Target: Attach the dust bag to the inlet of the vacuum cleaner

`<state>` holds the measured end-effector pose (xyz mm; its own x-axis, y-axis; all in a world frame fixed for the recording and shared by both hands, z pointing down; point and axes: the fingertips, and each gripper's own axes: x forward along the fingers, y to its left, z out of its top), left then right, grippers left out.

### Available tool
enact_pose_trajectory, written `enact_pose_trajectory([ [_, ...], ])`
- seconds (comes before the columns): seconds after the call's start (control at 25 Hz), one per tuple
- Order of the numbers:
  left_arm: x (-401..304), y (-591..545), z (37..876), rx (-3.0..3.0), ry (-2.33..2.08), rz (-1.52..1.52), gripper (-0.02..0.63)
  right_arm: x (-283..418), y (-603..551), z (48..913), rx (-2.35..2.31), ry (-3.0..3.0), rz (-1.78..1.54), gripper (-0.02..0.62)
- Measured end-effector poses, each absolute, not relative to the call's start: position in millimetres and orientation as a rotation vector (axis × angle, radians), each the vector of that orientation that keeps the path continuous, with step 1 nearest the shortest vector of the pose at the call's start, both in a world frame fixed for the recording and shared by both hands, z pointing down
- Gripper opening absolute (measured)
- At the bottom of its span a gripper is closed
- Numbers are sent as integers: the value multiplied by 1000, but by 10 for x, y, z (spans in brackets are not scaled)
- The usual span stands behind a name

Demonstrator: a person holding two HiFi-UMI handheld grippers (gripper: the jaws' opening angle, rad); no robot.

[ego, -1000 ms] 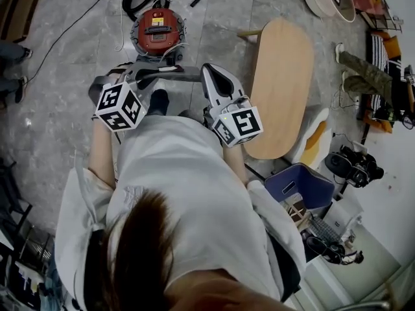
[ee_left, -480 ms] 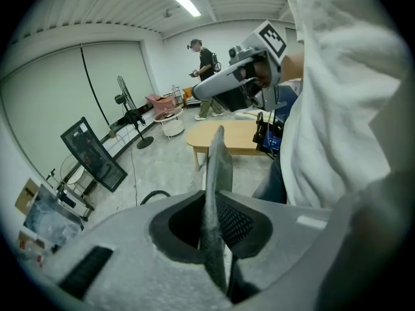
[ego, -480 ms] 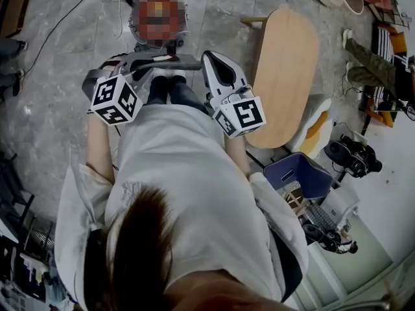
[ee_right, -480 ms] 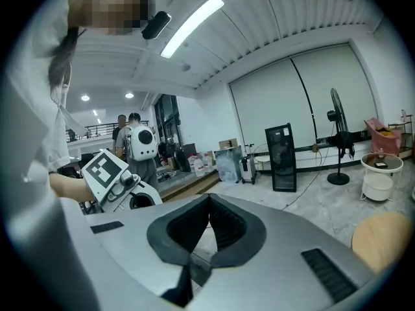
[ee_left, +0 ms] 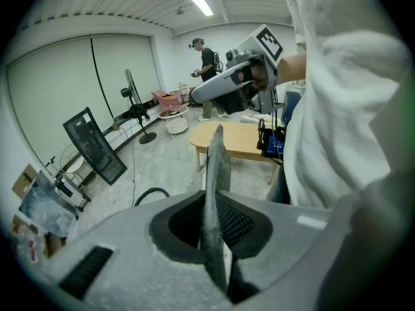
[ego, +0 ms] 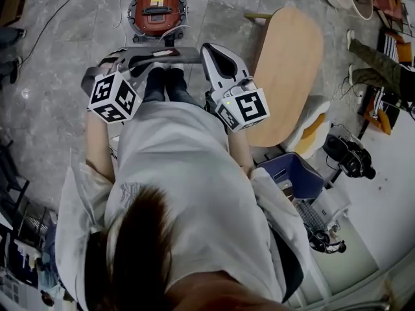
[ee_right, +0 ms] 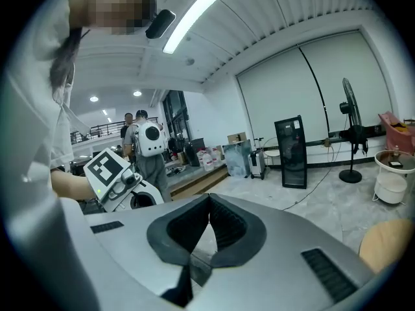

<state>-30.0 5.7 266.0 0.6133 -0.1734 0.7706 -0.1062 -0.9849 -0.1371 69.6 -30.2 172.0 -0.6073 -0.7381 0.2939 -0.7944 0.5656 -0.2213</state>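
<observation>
Standing over a red canister vacuum cleaner [ego: 157,11] on the floor, a person has the left gripper [ee_left: 211,199] pinched narrow on a thin grey dust bag [ee_left: 216,154]. The right gripper [ee_right: 209,198] is closed on nothing, near the bag's far end. The vacuum lies at twelve o'clock from both grippers, well apart and lower. The bag should probably go down level, its opening turned to the inlet, which no view shows clearly, with the free gripper steadying it.
</observation>
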Motion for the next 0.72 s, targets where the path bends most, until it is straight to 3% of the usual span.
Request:
enact_pose_trajectory([
  [0.2, -258, 16, 2769, -2763, 248, -1345, 38, 649, -387, 1849, 1194, -2655, 520, 30],
  [0.4, -257, 1, 2992, -2775, 254, -1376, 38, 481, -315, 2204, 923, -2648, 557, 140],
  [0.72, -168, 120, 3659, -2799, 163, -1434, 38, 199, -61, 3174, 390, -2384, 334, 169],
])
